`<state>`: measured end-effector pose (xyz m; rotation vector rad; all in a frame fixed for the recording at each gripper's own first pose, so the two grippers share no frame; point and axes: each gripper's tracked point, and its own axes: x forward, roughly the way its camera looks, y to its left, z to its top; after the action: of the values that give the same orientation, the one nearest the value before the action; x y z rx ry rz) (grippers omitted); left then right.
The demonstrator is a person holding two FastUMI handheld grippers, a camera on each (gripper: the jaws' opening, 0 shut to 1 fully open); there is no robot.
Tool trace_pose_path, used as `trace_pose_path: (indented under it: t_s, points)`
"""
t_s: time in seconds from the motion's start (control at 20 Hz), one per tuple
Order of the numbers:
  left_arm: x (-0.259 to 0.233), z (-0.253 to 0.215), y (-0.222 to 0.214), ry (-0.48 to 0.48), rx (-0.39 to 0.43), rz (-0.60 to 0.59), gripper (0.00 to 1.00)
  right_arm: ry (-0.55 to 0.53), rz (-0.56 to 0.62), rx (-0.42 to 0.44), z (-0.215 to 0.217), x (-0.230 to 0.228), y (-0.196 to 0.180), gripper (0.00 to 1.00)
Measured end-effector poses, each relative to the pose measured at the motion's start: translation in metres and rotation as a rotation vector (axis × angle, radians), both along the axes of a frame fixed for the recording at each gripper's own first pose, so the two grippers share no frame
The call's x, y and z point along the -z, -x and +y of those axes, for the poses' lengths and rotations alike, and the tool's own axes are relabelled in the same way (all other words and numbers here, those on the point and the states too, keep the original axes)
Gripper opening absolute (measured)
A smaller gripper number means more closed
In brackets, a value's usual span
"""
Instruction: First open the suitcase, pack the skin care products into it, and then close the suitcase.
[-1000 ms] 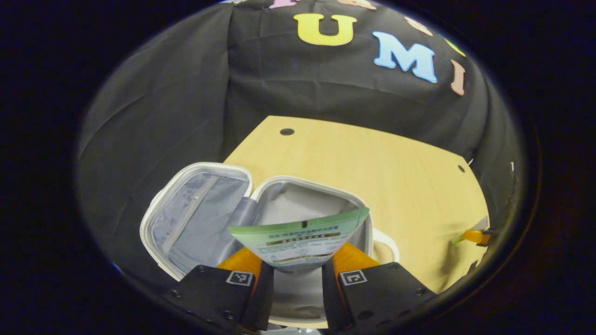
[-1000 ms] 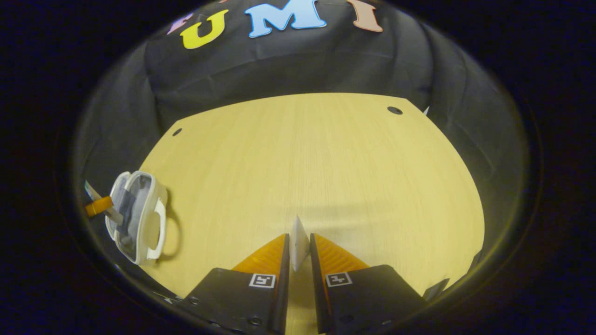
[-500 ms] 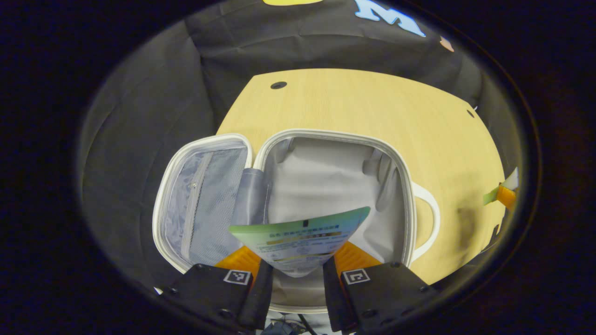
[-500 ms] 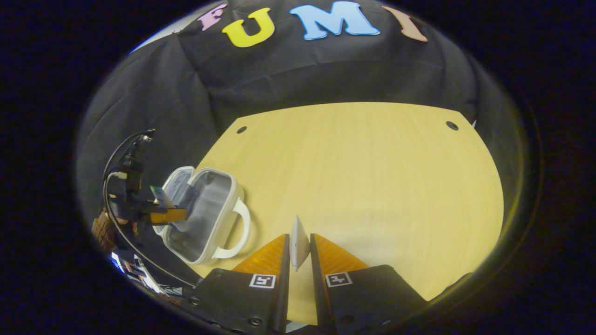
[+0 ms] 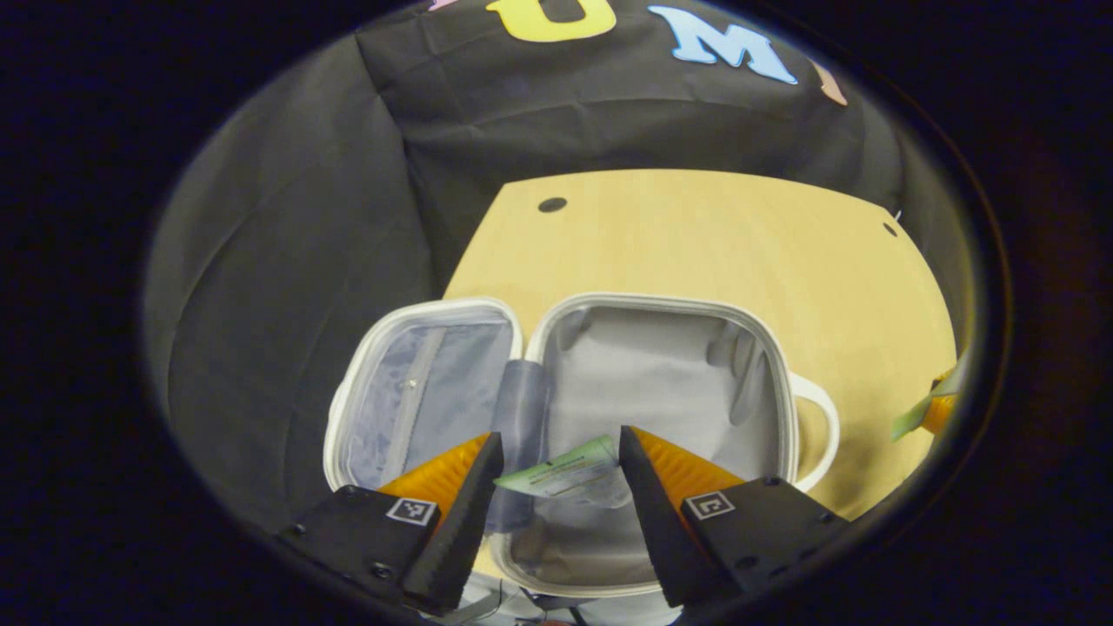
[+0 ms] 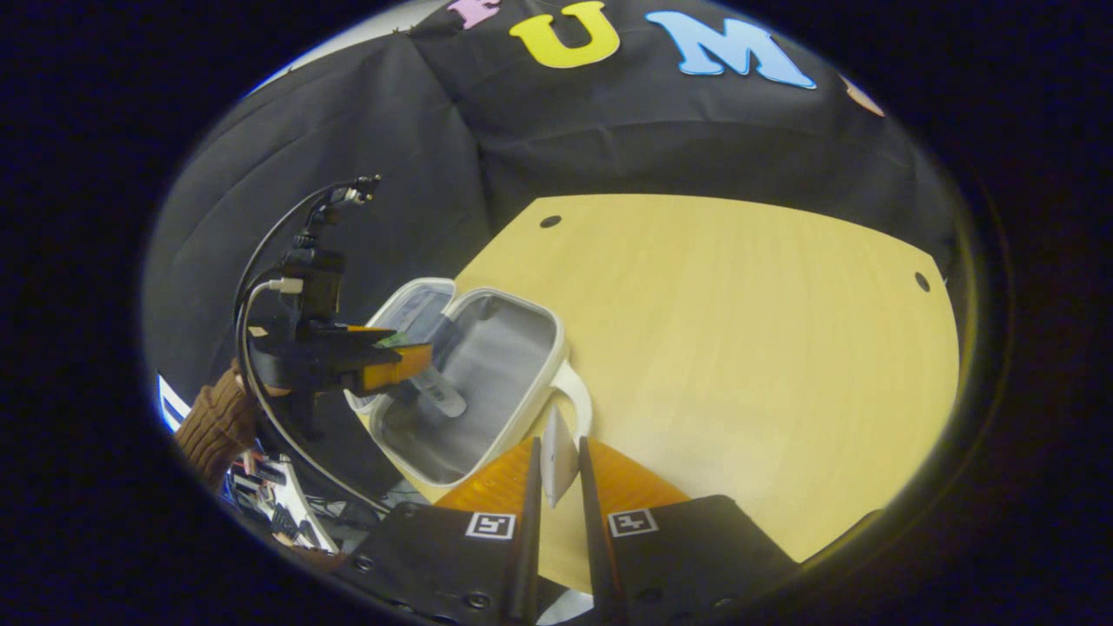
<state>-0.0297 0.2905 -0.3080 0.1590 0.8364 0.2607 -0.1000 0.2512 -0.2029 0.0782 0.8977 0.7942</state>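
The small white suitcase [image 5: 783, 348] lies open on the wooden table, its mesh-lined lid [image 5: 426, 382] folded out to the left and its handle [image 5: 822, 435] to the right. My left gripper [image 5: 558, 435] hovers over the grey compartment, open, fingers wide apart. A green and white skin care tube [image 5: 565, 474] lies loose between and below them, inside the case. In the right gripper view the suitcase [image 6: 530, 374] is close ahead on the left, with the left gripper [image 6: 409, 361] above it and the tube [image 6: 437, 398] under it. My right gripper [image 6: 556, 443] is shut on a thin white product [image 6: 557, 456].
The table [image 5: 696, 235] stretches bare beyond the case, with small round holes near its far corners. The suitcase sits at the table's near left corner, its lid past the edge. A knitted sleeve [image 6: 217, 426] and cables [image 6: 261, 322] are at the left gripper.
My left gripper has opened and let go of the green tube, which has dropped into the case. My right gripper has carried its white product closer to the suitcase.
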Motion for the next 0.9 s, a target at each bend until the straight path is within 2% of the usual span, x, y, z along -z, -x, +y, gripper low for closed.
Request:
trace_pose_path:
  t_s: [0.1, 0.25, 0.35, 0.4, 0.45, 0.5, 0.55, 0.6, 0.65, 0.9]
  points:
    - [-0.017, 0.015, -0.009, -0.047, -0.005, -0.033, 0.88, -0.002, -0.002, -0.039, 0.015, -0.002, 0.005, 0.24]
    - [-0.044, 0.021, -0.014, -0.068, 0.013, -0.105, 0.88, -0.028, 0.006, -0.087, 0.038, -0.010, 0.011, 0.24]
    - [-0.060, 0.032, -0.009, -0.099, 0.005, -0.139, 0.88, -0.057, 0.039, -0.111, 0.057, -0.017, 0.019, 0.24]
    - [-0.064, 0.035, -0.002, -0.094, -0.004, -0.150, 0.92, -0.066, 0.059, -0.123, 0.069, -0.016, 0.024, 0.24]
    - [-0.066, 0.038, 0.007, -0.079, -0.019, -0.160, 0.88, -0.068, 0.075, -0.134, 0.077, -0.015, 0.026, 0.24]
    - [-0.067, 0.042, 0.017, -0.061, -0.038, -0.168, 0.88, -0.068, 0.098, -0.150, 0.088, -0.011, 0.029, 0.24]
    - [-0.067, 0.047, 0.030, -0.042, -0.058, -0.173, 0.92, -0.064, 0.114, -0.160, 0.096, -0.009, 0.029, 0.24]
    - [-0.064, 0.053, 0.045, -0.028, -0.086, -0.173, 0.92, -0.053, 0.129, -0.168, 0.105, -0.003, 0.030, 0.24]
    - [-0.061, 0.062, 0.059, -0.014, -0.120, -0.174, 0.88, -0.039, 0.146, -0.173, 0.111, 0.004, 0.028, 0.24]
    - [-0.044, 0.102, 0.124, 0.076, -0.303, -0.148, 0.88, 0.018, 0.302, -0.197, 0.138, 0.040, 0.030, 0.24]
